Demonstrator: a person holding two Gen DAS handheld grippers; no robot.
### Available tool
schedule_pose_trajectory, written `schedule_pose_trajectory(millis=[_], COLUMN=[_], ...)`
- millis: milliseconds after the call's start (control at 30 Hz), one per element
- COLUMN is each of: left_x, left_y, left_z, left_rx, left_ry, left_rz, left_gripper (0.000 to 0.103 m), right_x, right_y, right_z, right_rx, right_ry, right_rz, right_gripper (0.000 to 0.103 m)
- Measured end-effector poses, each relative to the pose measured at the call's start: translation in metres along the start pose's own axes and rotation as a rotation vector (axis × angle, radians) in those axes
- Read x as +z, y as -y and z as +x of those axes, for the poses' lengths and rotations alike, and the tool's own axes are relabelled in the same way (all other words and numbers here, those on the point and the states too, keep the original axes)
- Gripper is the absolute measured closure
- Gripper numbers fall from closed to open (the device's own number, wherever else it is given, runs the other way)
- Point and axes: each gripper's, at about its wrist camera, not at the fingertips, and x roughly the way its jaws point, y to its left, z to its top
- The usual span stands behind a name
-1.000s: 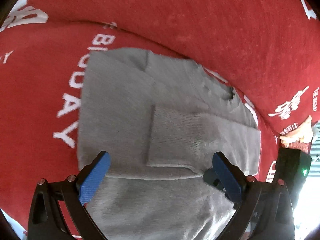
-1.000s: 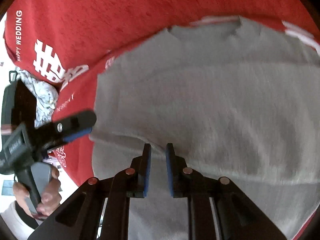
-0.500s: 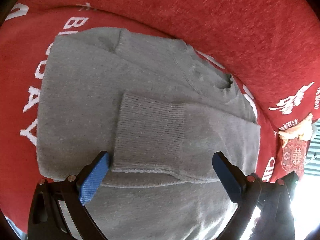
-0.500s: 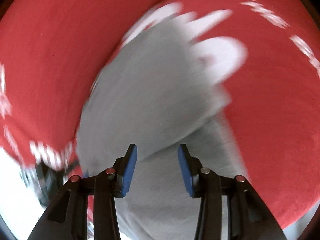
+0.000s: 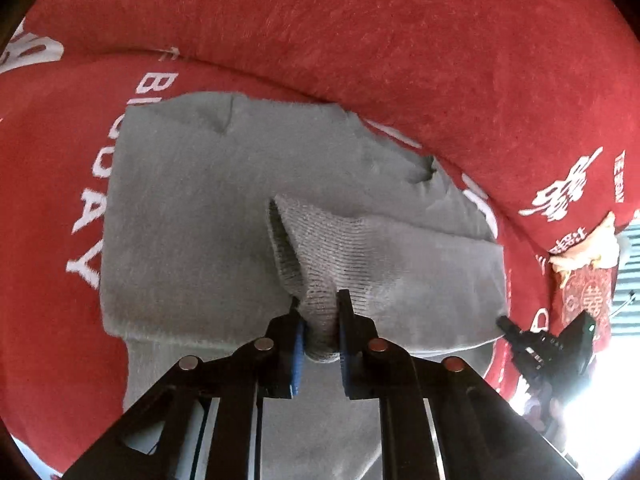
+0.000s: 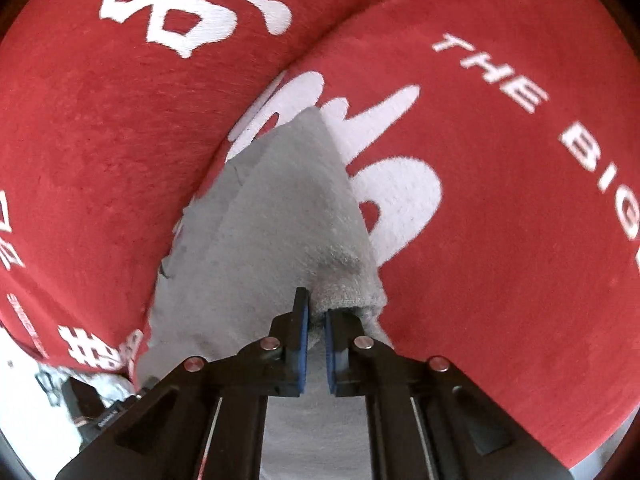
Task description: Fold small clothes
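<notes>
My small grey knitted sweater [image 5: 200, 216] lies mid-frame on the red printed blanket [image 5: 360, 40], one sleeve folded across; the rest of the folding remains. My left gripper [image 5: 319, 322] has just closed onto the ribbed sleeve cuff [image 5: 316, 248]. Only the right wrist view shows my right gripper [image 6: 315, 330], jaws just closed, clamping a lifted fold of the sweater.

White capitals printed on the plush red blanket [image 6: 500, 200] read "THE BIG" in the right wrist view — cut off at the frame's edge. In the left wrist view, "DAY" shows beside the grey knit jumper [image 5: 200, 220]. The large white Chinese characters are partly covered — unreadable.
</notes>
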Motion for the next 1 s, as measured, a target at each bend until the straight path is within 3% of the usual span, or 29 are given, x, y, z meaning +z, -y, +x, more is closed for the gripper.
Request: schedule_pose_trajectory(millis=[100, 167, 233, 333, 433, 533, 600, 633, 833, 967, 1000], left_x=[-0.009, -0.012, -0.009, -0.003, 0.000, 0.001, 0.002, 0.000, 0.000, -0.001, -0.001], left_y=[-0.011, -0.019, -0.024, -0.031, -0.037, -0.031, -0.023, -0.019, 0.005, 0.012, 0.013], left_z=[0.014, 0.019, 0.013, 0.000, -0.013, -0.023, -0.022, -0.019, 0.000, 0.005, 0.006], left_rx=[0.067, 0.118, 0.131, 0.222, 0.239, 0.243, 0.239, 0.241, 0.245, 0.259, 0.266], left_ry=[-0.029, -0.042, -0.028, -0.014, -0.012, 0.002, 0.004, 0.002, -0.018, -0.024, -0.027], left_rz=[0.004, 0.002, -0.009, 0.003, -0.005, 0.018, 0.036, 0.044, 0.078, 0.083, 0.085], left_gripper=[0.087, 0.087, 0.087, 0.087, 0.087, 0.087, 0.087, 0.087, 0.087, 0.087, 0.087], right_x=[0.001, 0.000, 0.000, -0.003, -0.008, -0.009, 0.003, 0.009, 0.064, 0.085, 0.087], right_y=[0.011, 0.022, 0.022, 0.026, 0.023, 0.010, 0.006, 0.006, 0.007, -0.004, -0.007], right_z=[0.007, 0.010, 0.009, -0.001, -0.015, -0.033, -0.044, -0.044, -0.011, 0.023, 0.030], right_rx=[-0.036, -0.015, -0.002, -0.002, -0.026, -0.036, -0.060, -0.069, -0.045, -0.053, -0.054], right_ry=[-0.031, -0.051, -0.063, -0.101, -0.118, -0.050, -0.003, 0.001, 0.006, -0.042, -0.070], right_rz=[-0.021, -0.006, -0.011, -0.026, -0.071, -0.160, -0.201, -0.201, -0.122, -0.143, -0.156], right_gripper=[0.095, 0.097, 0.097, 0.092, 0.084, 0.075, 0.058, 0.056, 0.056, 0.057, 0.075])
